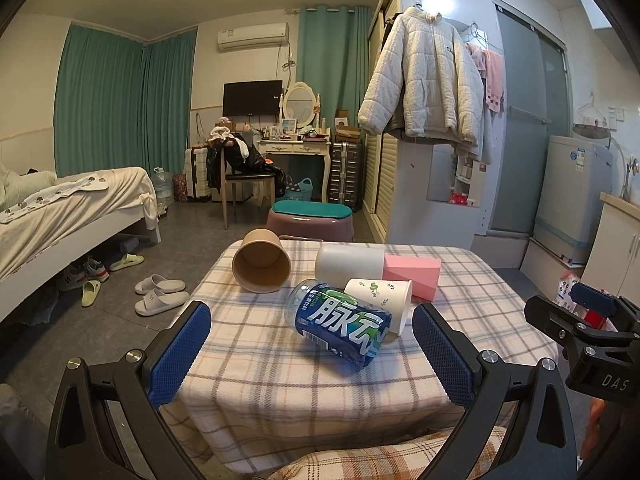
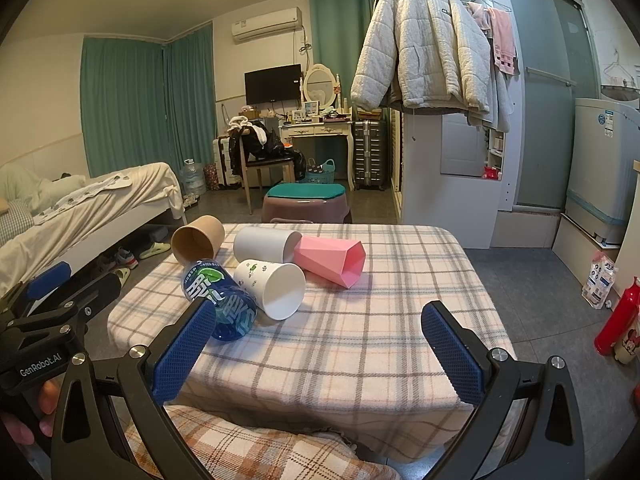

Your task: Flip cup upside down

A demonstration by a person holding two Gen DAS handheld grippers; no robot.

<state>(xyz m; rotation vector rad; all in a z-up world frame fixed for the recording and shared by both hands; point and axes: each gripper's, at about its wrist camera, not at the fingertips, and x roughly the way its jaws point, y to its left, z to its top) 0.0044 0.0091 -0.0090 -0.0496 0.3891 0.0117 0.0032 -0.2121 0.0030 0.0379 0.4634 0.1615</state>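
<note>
Several cups lie on their sides on a small table with a plaid cloth (image 1: 280, 364) (image 2: 360, 340). A brown paper cup (image 1: 262, 261) (image 2: 198, 239) lies at the far left. A plain white cup (image 1: 349, 265) (image 2: 266, 243) and a pink faceted cup (image 1: 414, 276) (image 2: 332, 261) lie behind. A white cup with a leaf print (image 1: 380, 304) (image 2: 272, 288) lies beside a blue bottle (image 1: 340, 322) (image 2: 220, 302). My left gripper (image 1: 312, 354) is open and empty, short of the bottle. My right gripper (image 2: 320, 348) is open and empty over the near table part.
A purple stool with a teal cushion (image 1: 310, 218) (image 2: 306, 202) stands beyond the table. A bed (image 1: 72, 208) is at the left, with slippers (image 1: 160, 292) on the floor. A red bottle (image 2: 618, 318) stands on the floor at the right, near a white wardrobe (image 2: 452, 168).
</note>
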